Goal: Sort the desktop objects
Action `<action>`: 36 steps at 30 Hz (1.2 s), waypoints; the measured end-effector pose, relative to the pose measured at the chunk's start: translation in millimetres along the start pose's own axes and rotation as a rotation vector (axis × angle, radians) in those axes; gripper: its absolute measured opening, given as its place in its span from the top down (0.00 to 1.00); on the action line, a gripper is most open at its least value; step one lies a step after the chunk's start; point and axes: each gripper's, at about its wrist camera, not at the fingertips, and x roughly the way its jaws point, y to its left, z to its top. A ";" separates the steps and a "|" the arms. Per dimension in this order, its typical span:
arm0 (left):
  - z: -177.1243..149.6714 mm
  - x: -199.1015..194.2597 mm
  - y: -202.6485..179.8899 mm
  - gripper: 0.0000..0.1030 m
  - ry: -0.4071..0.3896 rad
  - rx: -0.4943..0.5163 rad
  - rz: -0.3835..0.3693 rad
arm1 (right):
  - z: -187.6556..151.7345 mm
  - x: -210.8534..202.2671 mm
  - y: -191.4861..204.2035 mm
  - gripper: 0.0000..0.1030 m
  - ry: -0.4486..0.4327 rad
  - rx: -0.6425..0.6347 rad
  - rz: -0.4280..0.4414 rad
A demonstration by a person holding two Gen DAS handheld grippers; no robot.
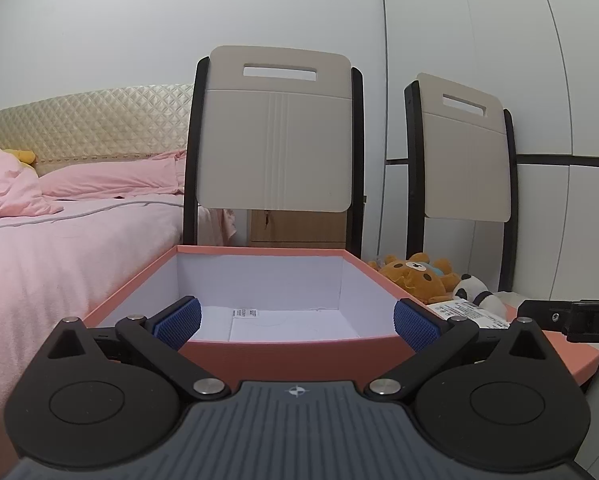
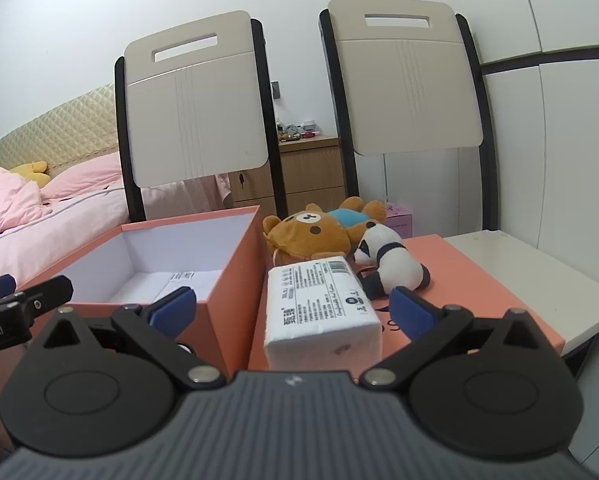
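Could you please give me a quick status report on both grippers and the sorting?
Left gripper open at orange box. Right gripper open, lined up on tissue pack. Bear, panda unsorted. Nothing blocking.

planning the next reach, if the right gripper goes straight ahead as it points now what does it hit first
Most likely the white tissue pack, which lies between the open fingers of the right gripper, directly ahead on the orange lid. The plush panda sits behind it; depth is uncertain.

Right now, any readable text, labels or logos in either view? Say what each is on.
"D A": right hand-held gripper body, cut off, left view.
"bot.AI": left hand-held gripper body, cut off.
Tissue pack: barcode, print unreadable.
Box sticker: unreadable.
Lid: partial "S".
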 end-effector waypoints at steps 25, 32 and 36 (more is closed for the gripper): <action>-2.3 -0.8 -6.1 0.00 -0.033 0.052 0.019 | 0.8 -1.3 -1.3 0.00 0.008 -0.002 0.030; -3.7 0.6 -5.6 0.00 -0.022 0.046 0.023 | 2.3 -1.9 -1.8 0.00 0.003 -0.004 0.031; -2.5 0.1 -4.5 0.00 -0.018 0.039 0.019 | 2.6 -1.9 -1.6 0.00 0.002 -0.005 0.036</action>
